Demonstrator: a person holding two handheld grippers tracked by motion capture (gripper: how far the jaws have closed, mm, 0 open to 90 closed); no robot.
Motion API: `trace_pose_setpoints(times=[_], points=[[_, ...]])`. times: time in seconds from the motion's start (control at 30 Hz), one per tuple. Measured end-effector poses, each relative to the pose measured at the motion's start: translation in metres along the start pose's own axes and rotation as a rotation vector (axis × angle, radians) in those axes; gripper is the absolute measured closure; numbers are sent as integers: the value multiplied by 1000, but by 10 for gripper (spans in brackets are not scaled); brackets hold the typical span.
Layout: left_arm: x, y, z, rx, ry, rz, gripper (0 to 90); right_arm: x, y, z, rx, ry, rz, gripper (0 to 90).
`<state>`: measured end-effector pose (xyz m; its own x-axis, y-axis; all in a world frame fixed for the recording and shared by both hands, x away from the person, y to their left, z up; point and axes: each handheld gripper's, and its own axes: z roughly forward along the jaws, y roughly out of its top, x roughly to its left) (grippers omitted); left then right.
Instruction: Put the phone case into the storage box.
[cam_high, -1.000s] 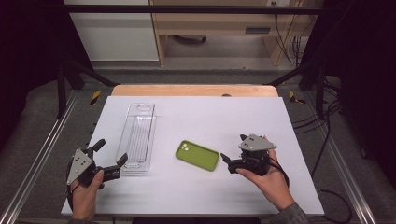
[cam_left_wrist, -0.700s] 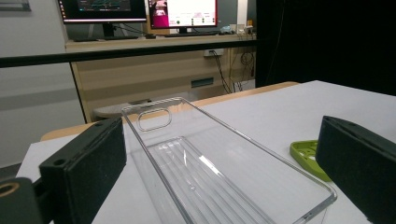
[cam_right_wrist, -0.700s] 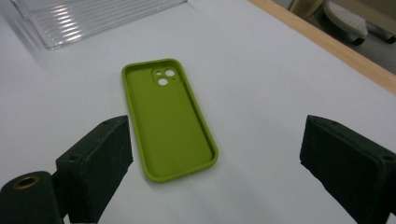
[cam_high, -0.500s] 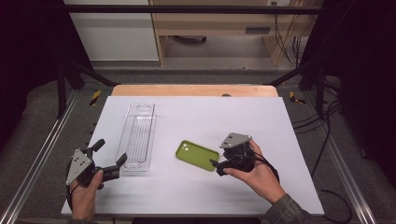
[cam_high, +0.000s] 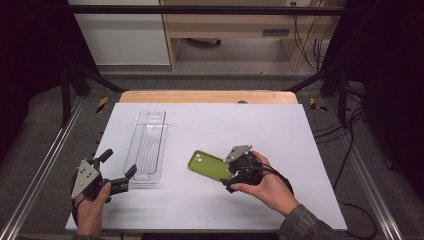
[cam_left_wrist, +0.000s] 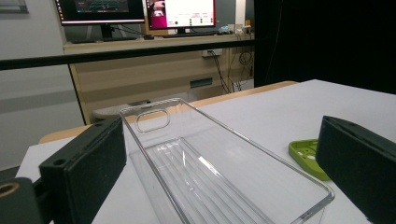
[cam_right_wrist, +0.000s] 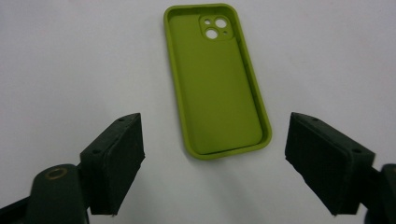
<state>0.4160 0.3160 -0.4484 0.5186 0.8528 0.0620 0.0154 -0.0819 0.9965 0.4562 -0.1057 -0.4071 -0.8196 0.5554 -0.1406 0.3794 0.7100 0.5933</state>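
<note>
A lime-green phone case (cam_high: 209, 164) lies hollow side up on the white table (cam_high: 260, 125), near its middle. My right gripper (cam_high: 229, 175) is at the case's near right end, pointing left along it. In the right gripper view the near end of the case (cam_right_wrist: 217, 84) lies between the jaws of my right gripper (cam_right_wrist: 215, 123). The jaws have just been closing a little, but the pads stand clear of both sides. A clear plastic tray (cam_high: 147, 146) lies left of the case. My left gripper (cam_high: 119, 163) hovers open at its near end, with the tray (cam_left_wrist: 196, 168) straight ahead of it.
The green case (cam_left_wrist: 306, 156) peeks in at the right of the left gripper view. A wooden strip (cam_high: 207, 96) edges the table's far side. Metal rails (cam_high: 42, 170) run along both sides, and cables (cam_high: 345, 155) trail off to the right.
My right hand has slid left up to the near end of the phone case, and its jaws look slightly narrower. The left hand and the tray have stayed where they were.
</note>
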Motion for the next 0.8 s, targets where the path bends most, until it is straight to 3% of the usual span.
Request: trace_pose_setpoints(times=[0.33,0.47,0.8], points=[[0,0,0,-1,0,-1,16,-1,-1,4,31,34,3,426],[-1,0,0,0,-3,2,16,0,-2,7,42,68,13,519],[-1,0,1,2,-5,3,16,2,1,23,72,113,18,632]])
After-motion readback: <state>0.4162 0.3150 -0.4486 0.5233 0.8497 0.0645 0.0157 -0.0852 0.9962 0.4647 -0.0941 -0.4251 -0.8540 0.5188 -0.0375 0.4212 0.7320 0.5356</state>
